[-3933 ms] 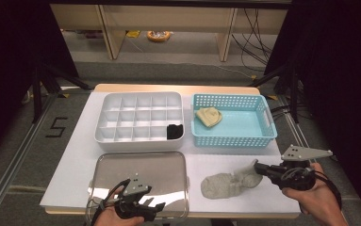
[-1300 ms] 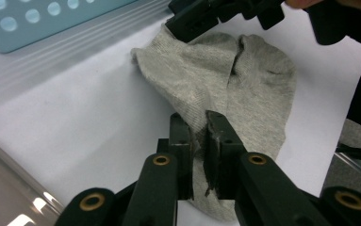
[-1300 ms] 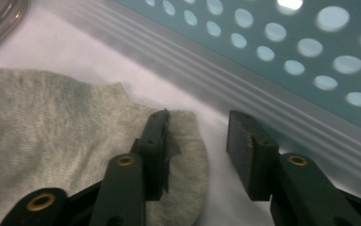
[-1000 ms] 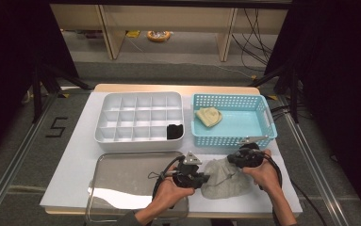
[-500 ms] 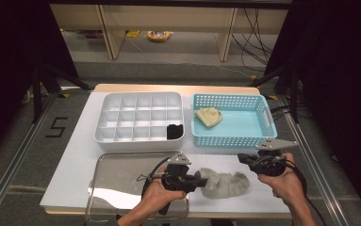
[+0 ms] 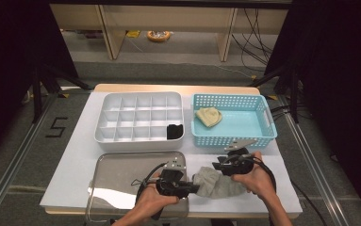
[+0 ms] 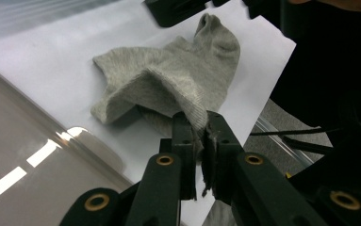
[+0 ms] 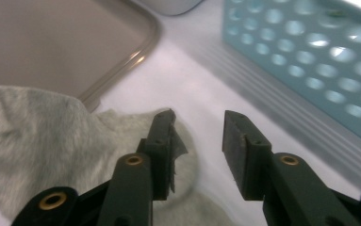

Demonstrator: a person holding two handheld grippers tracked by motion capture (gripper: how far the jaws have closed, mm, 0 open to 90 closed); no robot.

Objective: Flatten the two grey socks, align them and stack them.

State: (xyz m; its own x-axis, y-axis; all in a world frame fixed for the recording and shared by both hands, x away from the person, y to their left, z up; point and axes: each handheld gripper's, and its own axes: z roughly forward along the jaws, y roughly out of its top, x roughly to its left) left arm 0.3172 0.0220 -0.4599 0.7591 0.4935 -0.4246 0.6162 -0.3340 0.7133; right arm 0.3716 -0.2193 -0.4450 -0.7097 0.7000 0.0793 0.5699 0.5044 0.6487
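The grey sock [image 6: 218,183] lies on the white table [image 6: 74,155], just beside the metal tray [image 6: 121,181]. The left gripper [image 7: 200,136] pinches one edge of the sock, jaws tight on the cloth. The right gripper [image 8: 198,141] has its jaws apart above the other end and holds nothing. The pinch looks thin, so the sock could slip out if the left gripper pulls. If the right one closes too high, it could miss the cloth.

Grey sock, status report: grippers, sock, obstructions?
Left gripper shut on grey sock. Right gripper open above its other end. Sock on table beside metal tray. No obstructions.
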